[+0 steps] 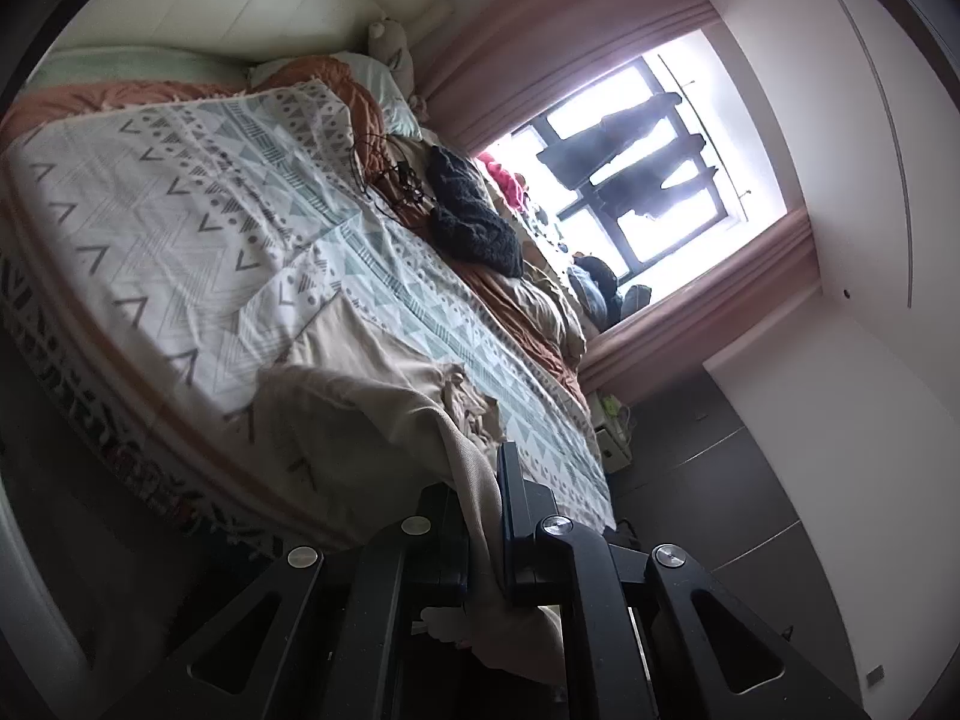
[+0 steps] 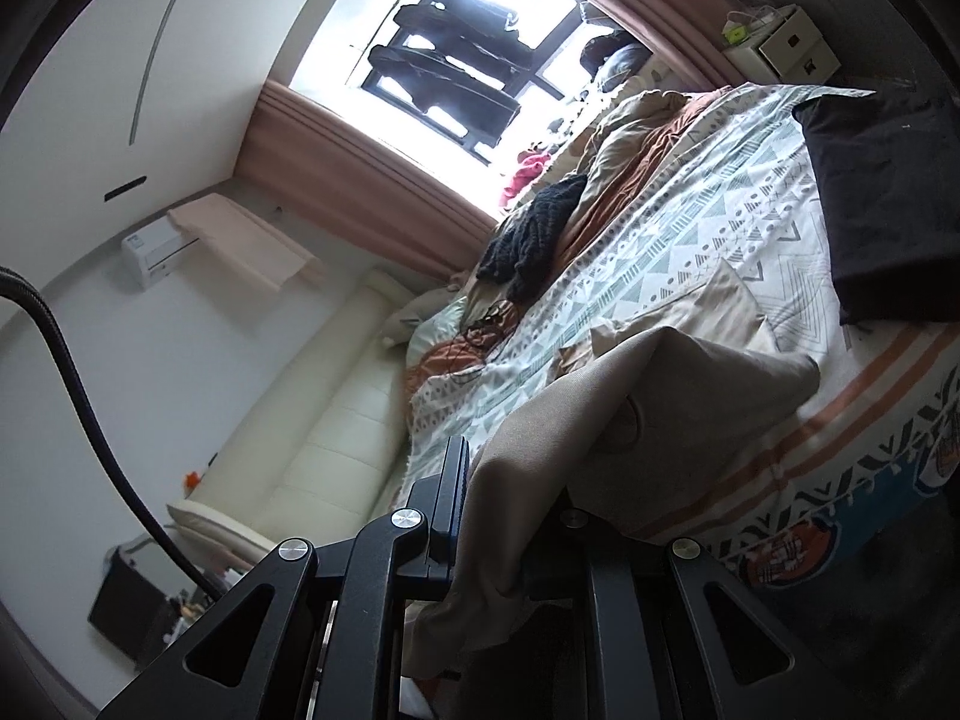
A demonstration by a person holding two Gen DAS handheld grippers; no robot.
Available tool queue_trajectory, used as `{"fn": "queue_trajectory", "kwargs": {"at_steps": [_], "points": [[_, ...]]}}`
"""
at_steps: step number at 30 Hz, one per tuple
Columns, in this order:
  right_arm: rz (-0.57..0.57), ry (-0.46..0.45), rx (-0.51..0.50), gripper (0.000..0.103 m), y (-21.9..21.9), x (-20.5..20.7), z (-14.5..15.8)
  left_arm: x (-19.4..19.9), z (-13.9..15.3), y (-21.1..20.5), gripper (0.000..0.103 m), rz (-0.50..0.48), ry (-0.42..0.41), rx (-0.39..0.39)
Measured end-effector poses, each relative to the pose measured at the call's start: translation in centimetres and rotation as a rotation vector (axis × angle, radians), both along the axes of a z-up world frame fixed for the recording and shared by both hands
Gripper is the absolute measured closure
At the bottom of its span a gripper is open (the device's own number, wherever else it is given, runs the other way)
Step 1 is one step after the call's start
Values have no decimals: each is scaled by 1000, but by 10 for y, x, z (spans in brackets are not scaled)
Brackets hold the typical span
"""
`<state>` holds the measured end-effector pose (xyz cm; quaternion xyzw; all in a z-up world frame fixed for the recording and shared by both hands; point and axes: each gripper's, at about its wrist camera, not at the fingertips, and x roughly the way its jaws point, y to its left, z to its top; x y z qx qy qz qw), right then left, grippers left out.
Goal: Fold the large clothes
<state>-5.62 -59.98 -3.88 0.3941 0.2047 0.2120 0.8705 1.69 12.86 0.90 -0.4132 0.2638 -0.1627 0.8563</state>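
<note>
I have a bed (image 1: 180, 192) filling most of both views, spread with a white and teal patterned blanket (image 2: 690, 228). A black knitted garment (image 1: 474, 216) lies near the window side, and a dark folded piece (image 2: 888, 210) sits toward the edge of the bed in the right wrist view.

The task's thing is the beige garment (image 2: 660, 372). Part of it lies flat on the blanket; the near part rises off the bed in a tented fold up to both tools.

I judge this to be the lift-and-carry step of a fold: I hold one edge by two points and it is raised off the bed. The next move calls for carrying that edge across over the flat part, keeping the cloth taut between my two grips, then laying it down with the edges lined up before letting go.

My left gripper (image 1: 483, 516) points slightly downward toward the bed, its fingers pressed together on the beige cloth. My right gripper (image 2: 510, 516) sits much the same, nearly level, pinching a thicker bunch of the same cloth, which hides one finger.
</note>
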Motion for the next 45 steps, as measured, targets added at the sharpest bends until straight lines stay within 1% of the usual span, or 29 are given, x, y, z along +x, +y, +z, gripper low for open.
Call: {"fn": "queue_trajectory", "kwargs": {"at_steps": [6,9,12,18,22,27,33,41,45], "points": [[-17,10,-20,89,-1,39,13,53,14,-6,96,8,6,21],[-35,27,-44,89,1,71,21,83,18,-8,96,14,15,34],[-38,32,-47,89,2,99,27,113,18,-9,96,11,33,37],[-62,68,-58,89,1,149,25,169,19,-14,96,2,75,59],[-83,102,-55,89,-2,177,20,204,13,-19,96,-5,109,69],[-98,150,-45,88,-5,211,8,244,-7,-25,96,-11,161,70],[-107,220,-45,88,-7,245,-12,283,-34,-30,95,-16,228,75],[-114,306,-58,88,-8,286,-46,330,-83,-31,95,-19,335,75],[-120,349,-66,88,-7,306,-67,352,-110,-32,94,-23,368,62]]}}
